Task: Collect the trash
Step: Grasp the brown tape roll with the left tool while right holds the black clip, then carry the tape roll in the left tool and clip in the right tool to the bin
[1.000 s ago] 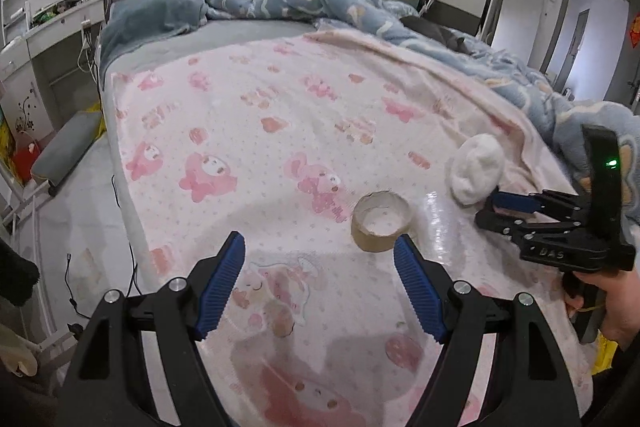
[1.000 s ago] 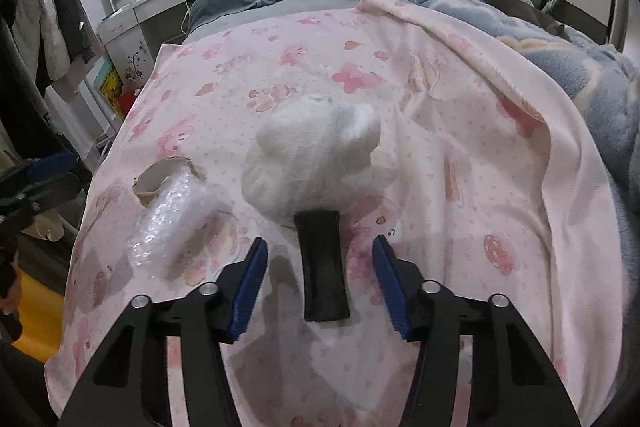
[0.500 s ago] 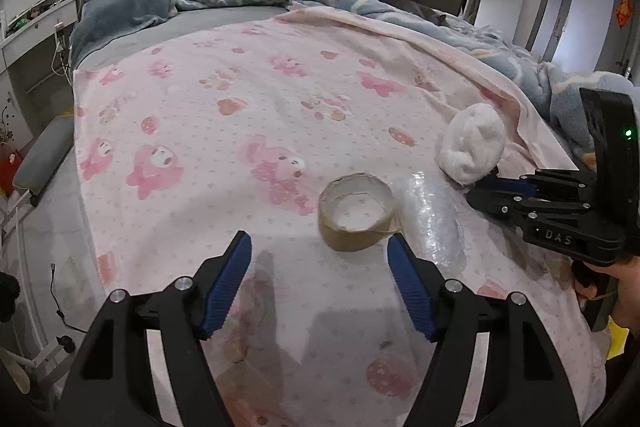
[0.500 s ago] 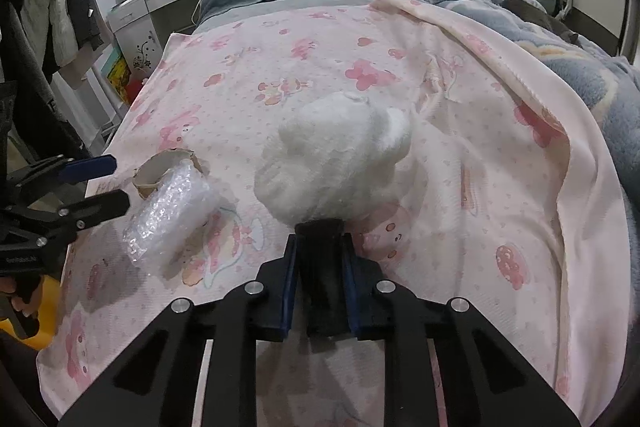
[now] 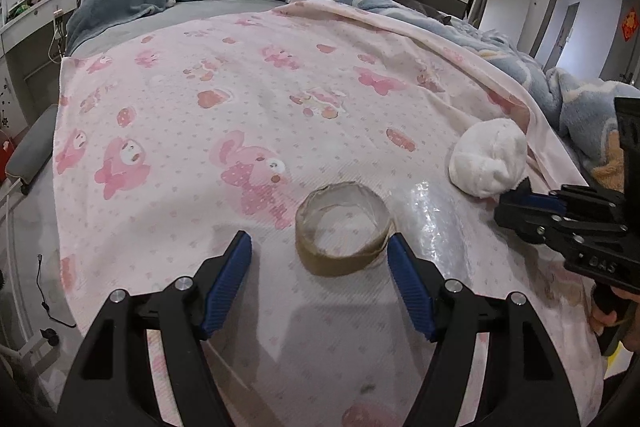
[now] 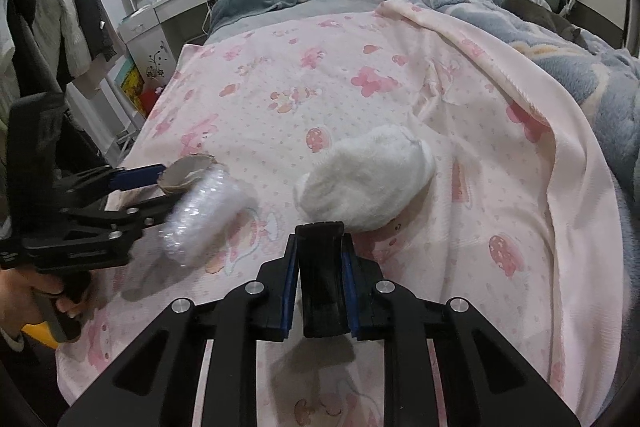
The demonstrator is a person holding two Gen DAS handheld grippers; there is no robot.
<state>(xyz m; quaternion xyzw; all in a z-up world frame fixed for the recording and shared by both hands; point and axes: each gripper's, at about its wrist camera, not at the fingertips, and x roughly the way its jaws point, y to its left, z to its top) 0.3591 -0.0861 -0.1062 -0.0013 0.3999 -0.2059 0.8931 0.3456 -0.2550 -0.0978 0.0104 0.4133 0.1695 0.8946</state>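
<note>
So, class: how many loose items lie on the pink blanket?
4. A tape core between the open left gripper's fingers, bubble wrap beside it, a white fluffy bundle, and a black bar clamped in the right gripper. Folds may hide more.

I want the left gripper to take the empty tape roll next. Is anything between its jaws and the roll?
Nothing visible blocks it. The left gripper has open jaws, and the empty tape roll lies just ahead on the pink blanket. The bubble wrap lies against the roll's right side, beside the right pad.
</note>
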